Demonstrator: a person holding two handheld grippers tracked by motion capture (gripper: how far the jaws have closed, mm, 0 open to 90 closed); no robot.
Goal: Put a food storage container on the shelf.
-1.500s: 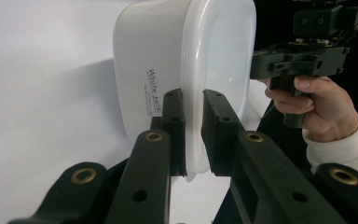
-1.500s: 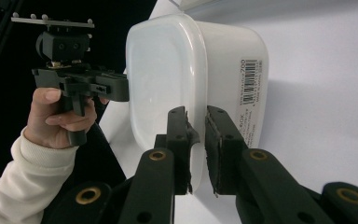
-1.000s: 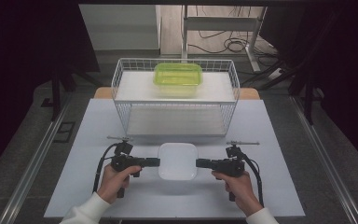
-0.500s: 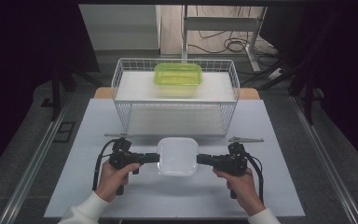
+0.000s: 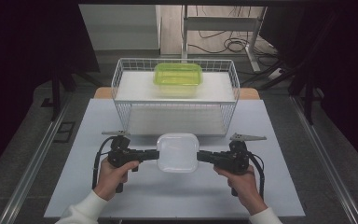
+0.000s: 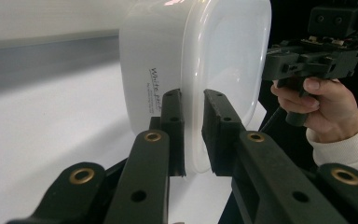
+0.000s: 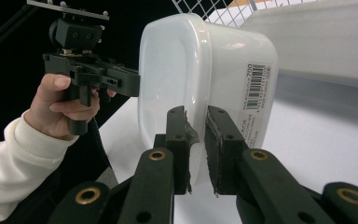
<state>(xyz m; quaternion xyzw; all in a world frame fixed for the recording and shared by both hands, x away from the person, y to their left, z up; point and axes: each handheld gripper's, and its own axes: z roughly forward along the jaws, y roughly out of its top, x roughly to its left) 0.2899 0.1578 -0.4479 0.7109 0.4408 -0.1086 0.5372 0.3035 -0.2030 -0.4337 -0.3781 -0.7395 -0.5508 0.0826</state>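
Observation:
A white lidded plastic container [image 5: 177, 152] hangs just above the table [image 5: 93, 121], held from both sides. My left gripper [image 5: 154, 154] is shut on the lid rim at the container's left edge; in the left gripper view its black jaws [image 6: 193, 135] pinch that rim of the container [image 6: 168, 60]. My right gripper [image 5: 200, 156] is shut on the rim at the right edge, and in the right gripper view its jaws [image 7: 196, 149] clamp the rim of the container [image 7: 233, 70] near a barcode label [image 7: 256, 93].
A white wire basket [image 5: 121, 77] stands at the back of the table with a green lidded container [image 5: 178, 77] resting on a white board inside. The table ends close behind the hands. Metal floor rails run on both sides.
Both grippers have lifted the white container a little and carried it slightly toward the basket, keeping their grip on its two edges.

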